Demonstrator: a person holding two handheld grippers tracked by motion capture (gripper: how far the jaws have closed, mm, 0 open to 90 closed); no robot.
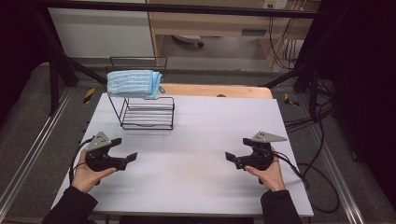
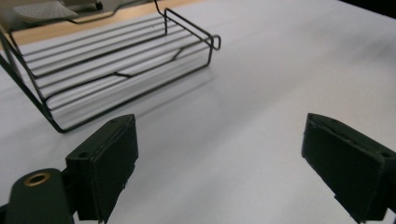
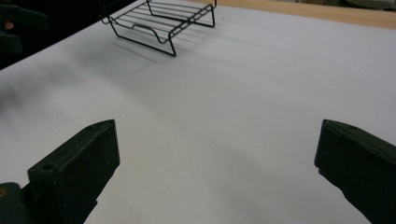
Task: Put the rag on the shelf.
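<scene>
A black wire rack (image 1: 147, 112) stands at the back left of the white table (image 1: 196, 135), and a folded blue cloth (image 1: 134, 83) lies on its upper tier. The rack's lower shelf (image 2: 121, 65) is bare, and it also appears far off as the rack (image 3: 161, 21) in the right gripper view. My left gripper (image 1: 124, 150) rests low on the table's left side, open, nothing between its jaws. My right gripper (image 1: 237, 152) rests on the right side, also open and bare. In each gripper view the two black jaws stand wide apart over plain white tabletop.
A wooden strip (image 1: 219, 90) runs along the table's far edge. Black frame bars (image 1: 60, 60) and cables (image 1: 317, 140) flank the table. Wide bare tabletop lies between the two grippers.
</scene>
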